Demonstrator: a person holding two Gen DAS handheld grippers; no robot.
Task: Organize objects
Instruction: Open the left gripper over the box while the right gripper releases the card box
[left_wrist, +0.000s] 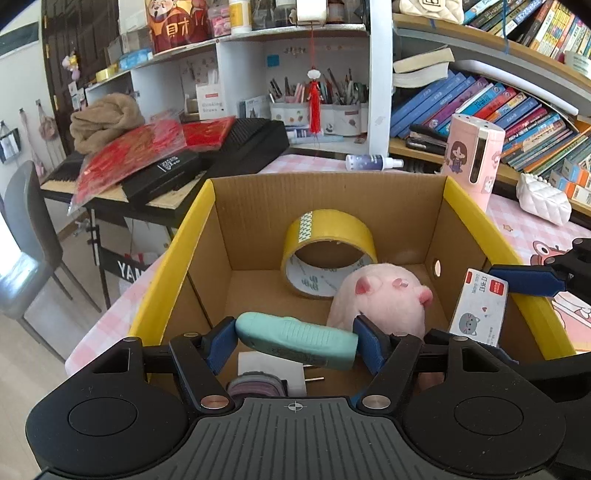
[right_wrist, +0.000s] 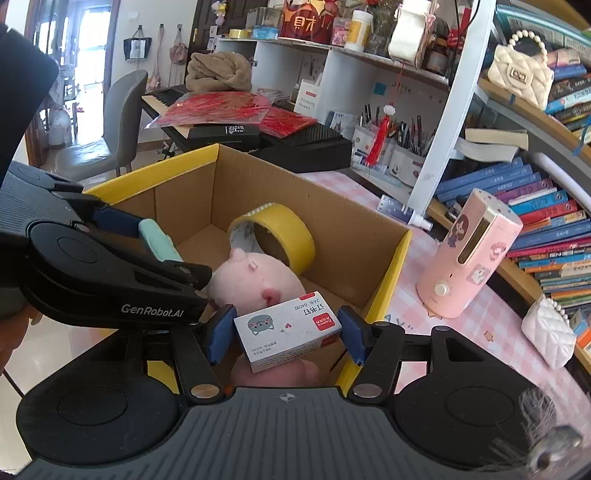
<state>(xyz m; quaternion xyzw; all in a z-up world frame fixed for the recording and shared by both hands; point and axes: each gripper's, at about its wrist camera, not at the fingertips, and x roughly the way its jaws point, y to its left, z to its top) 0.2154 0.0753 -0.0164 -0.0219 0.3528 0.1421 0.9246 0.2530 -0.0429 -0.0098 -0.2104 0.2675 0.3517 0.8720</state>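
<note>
While my left gripper (left_wrist: 295, 341) clamps the mint stapler (left_wrist: 297, 339) and my right gripper (right_wrist: 286, 332) the staple box (right_wrist: 286, 328), both over the carton (left_wrist: 402, 214): depositing step; next, lower and release.

I count one cardboard box (left_wrist: 461, 236) in front of me. In it lie one roll of yellow tape (left_wrist: 327, 254), one pink plush pig (left_wrist: 384, 299) and one white charger (left_wrist: 273, 369). My two tongs carry one mint-green cutter (left_wrist: 297, 339) on the left and one staple box (right_wrist: 288, 330) on the right.
</note>
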